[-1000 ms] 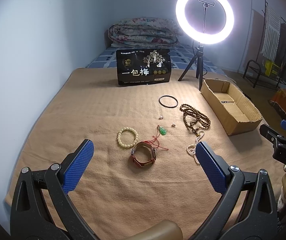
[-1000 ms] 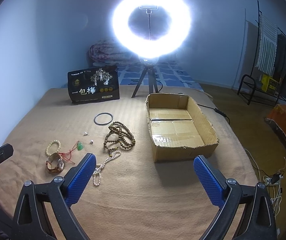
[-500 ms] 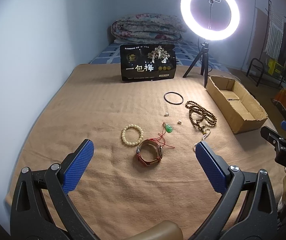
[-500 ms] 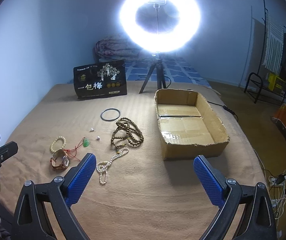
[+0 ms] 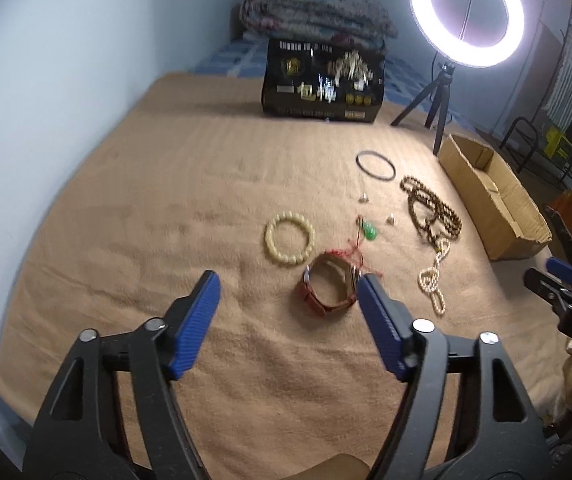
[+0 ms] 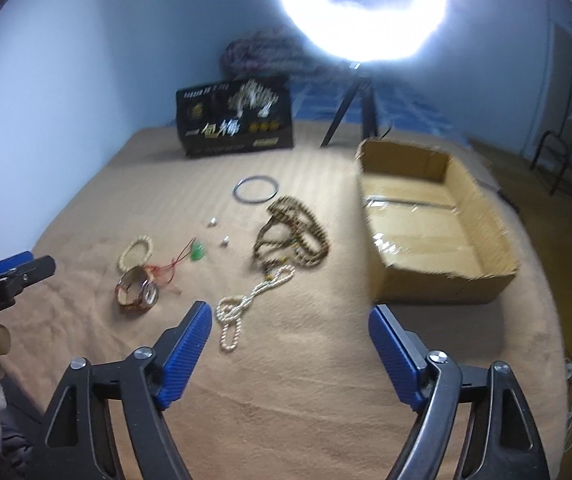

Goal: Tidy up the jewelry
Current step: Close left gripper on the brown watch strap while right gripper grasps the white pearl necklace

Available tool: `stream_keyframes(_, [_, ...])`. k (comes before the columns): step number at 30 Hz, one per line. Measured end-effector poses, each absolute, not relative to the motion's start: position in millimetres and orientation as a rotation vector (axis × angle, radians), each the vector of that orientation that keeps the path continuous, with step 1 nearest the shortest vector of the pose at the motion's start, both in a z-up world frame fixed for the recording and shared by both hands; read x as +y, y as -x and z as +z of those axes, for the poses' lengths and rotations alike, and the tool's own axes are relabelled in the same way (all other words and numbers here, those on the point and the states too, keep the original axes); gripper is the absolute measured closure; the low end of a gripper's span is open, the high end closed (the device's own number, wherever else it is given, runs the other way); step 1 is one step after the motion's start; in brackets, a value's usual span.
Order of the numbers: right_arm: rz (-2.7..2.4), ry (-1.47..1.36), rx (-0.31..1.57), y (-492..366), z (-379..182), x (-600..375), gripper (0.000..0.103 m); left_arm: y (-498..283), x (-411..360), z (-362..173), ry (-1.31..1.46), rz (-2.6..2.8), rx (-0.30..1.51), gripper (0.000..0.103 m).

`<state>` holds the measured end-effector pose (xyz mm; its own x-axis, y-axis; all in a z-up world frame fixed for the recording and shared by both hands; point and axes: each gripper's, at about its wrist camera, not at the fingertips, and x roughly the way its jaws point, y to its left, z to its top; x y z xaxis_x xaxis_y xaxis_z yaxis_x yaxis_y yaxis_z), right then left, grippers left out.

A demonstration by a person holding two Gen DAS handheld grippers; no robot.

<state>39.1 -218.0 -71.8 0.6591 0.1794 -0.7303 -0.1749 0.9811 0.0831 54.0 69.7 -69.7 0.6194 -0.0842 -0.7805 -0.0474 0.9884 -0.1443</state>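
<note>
Jewelry lies on a tan blanket [image 5: 165, 208]. A red-strapped watch [image 5: 328, 290] sits just ahead of my open, empty left gripper [image 5: 288, 280], by its right finger. Beyond it are a cream bead bracelet [image 5: 290, 240], a green pendant on red cord [image 5: 369, 232], a black ring [image 5: 375, 165], brown prayer beads [image 5: 432, 212] and a pearl strand [image 5: 432, 280]. My right gripper [image 6: 290, 312] is open and empty, with the pearl strand [image 6: 241, 304] just ahead of its left finger. An open cardboard box [image 6: 434, 220] stands to the right.
A black printed bag [image 5: 322, 80] stands at the blanket's far side. A lit ring light on a tripod [image 5: 466, 12] stands behind the box. Two small silver pieces [image 5: 390, 220] lie among the jewelry. A clothes rack [image 5: 566, 92] is at far right.
Both grippers have moved forward and down toward the jewelry, which looks larger. Their jaws stand closer together than before but still apart. The jewelry has not moved.
</note>
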Motion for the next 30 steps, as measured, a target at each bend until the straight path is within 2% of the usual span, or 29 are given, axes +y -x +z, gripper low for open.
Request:
stream_keyframes(2, [0.242, -0.008, 0.875, -48, -80, -211, 0.032, -58, 73, -77, 0.19, -0.043, 0.946, 0.041])
stream_keyframes(5, [0.283, -0.014, 0.929, -60, -92, -202, 0.036, -69, 74, -88, 0.23, -0.086, 1.01, 0.049])
stream_keyframes(8, [0.321, -0.011, 0.972, -70, -104, -191, 0.04, -83, 69, -96, 0.242, -0.11, 1.045, 0.05])
stream_keyframes(11, [0.345, -0.013, 1.013, -79, -115, -184, 0.046, -97, 68, -108, 0.27, -0.112, 1.087, 0.06])
stream_keyframes(19, [0.375, -0.035, 1.105, -101, -141, -173, 0.055, -118, 60, -136, 0.298, -0.123, 1.167, 0.061])
stream_keyframes(30, [0.379, 0.04, 1.14, -119, -159, -148, 0.056, -132, 56, -161, 0.313, -0.117, 1.234, 0.077])
